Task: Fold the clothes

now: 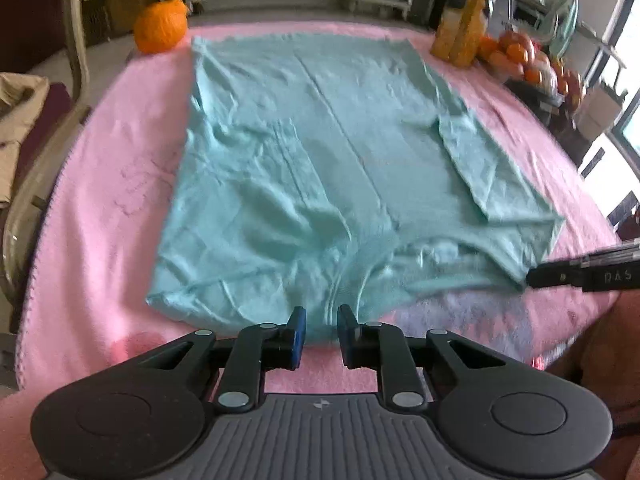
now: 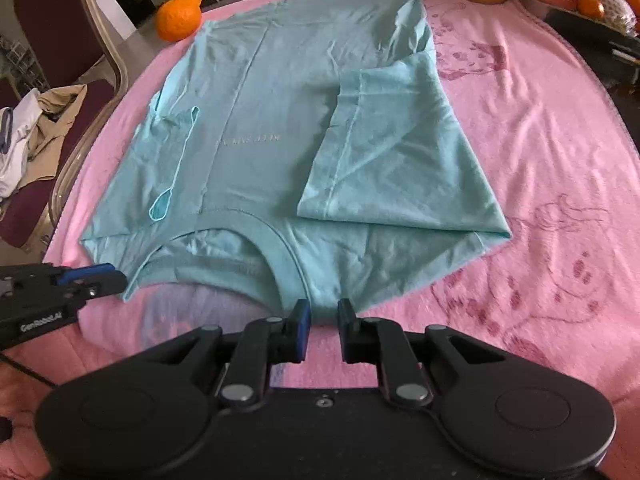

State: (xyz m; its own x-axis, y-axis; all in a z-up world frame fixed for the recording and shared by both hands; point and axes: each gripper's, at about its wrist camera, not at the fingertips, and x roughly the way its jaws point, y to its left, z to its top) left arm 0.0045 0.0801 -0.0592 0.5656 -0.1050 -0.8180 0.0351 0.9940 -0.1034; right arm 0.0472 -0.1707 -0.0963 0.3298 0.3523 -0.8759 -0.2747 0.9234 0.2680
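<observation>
Left wrist view: we see our left gripper pinching the near shoulder edge of the teal T-shirt, which lies flat on the pink blanket with both sleeves folded in. An orange sits beyond its far left corner. Right wrist view: our right gripper clamps the hem beside the collar.
</observation>
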